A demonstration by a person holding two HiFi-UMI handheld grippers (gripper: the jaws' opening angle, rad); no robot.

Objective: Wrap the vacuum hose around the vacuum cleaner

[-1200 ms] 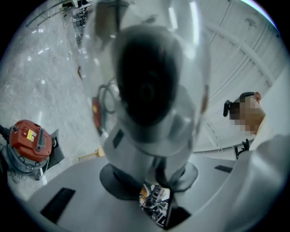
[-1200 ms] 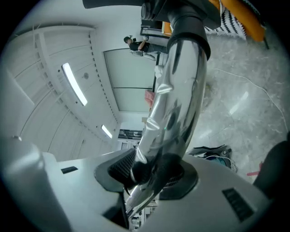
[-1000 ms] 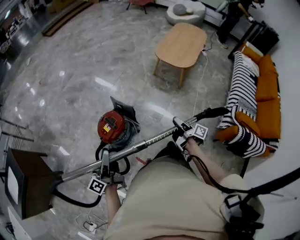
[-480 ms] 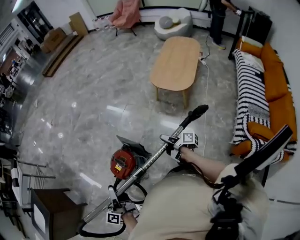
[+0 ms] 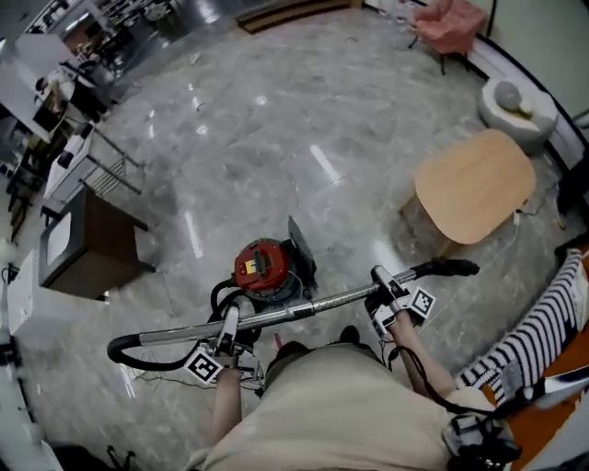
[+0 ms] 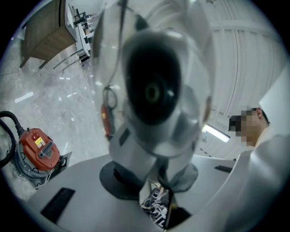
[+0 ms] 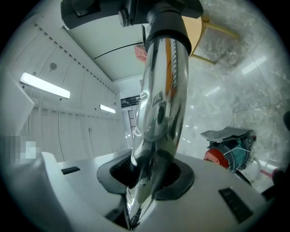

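The red vacuum cleaner (image 5: 262, 267) stands on the marble floor just in front of the person. A chrome wand (image 5: 313, 306) lies crosswise above it, its black nozzle end (image 5: 451, 268) to the right. The black hose (image 5: 124, 351) curves off the wand's left end and runs back under it toward the vacuum. My left gripper (image 5: 225, 342) is shut on the wand's thick grey handle part (image 6: 154, 90). My right gripper (image 5: 391, 302) has the chrome tube (image 7: 158, 104) between its pads, its jaws closing on it. The vacuum (image 6: 38, 149) shows low left in the left gripper view, and the vacuum (image 7: 226, 154) shows at the right in the right gripper view.
An oval wooden table (image 5: 474, 189) stands to the right, with a white pouf (image 5: 520, 106) and a pink chair (image 5: 451, 23) beyond it. A dark brown cabinet (image 5: 87, 244) is at the left. A striped sofa throw (image 5: 543, 331) is at the lower right.
The wand has swung from pointing away toward the table to lying level across the person's front above the vacuum. The head view has turned, so the table now sits far right.
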